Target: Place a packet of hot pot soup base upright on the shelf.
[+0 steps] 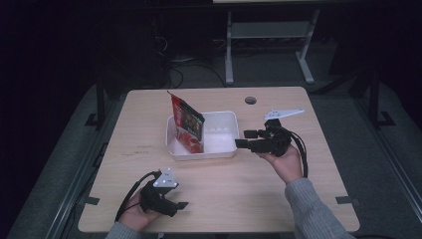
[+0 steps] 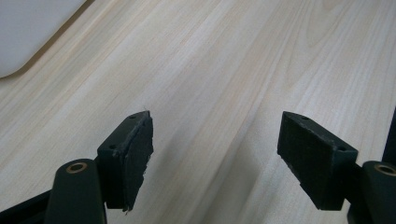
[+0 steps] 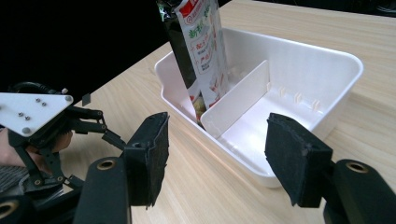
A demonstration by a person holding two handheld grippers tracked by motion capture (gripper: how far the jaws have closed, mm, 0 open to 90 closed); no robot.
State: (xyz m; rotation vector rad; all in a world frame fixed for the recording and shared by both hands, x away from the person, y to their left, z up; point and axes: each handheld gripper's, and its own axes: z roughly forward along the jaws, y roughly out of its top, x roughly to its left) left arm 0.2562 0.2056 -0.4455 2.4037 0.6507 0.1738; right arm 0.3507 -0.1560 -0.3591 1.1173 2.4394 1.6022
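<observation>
High view shows us the snack packet (image 1: 188, 124) standing tilted in the left compartment of the white bin (image 1: 226, 152), leaning against its divider (image 3: 238, 95); the right compartment sits beside it. Our right tool (image 1: 246, 139) hovers just beside the bin's right wall, pads apart and gripping nothing, aimed toward the packet. Our left tool (image 1: 180, 204) rests low near the front edge of the wooden surface (image 1: 149, 144), well apart from the bin, its pads also spread wide over bare wood.
</observation>
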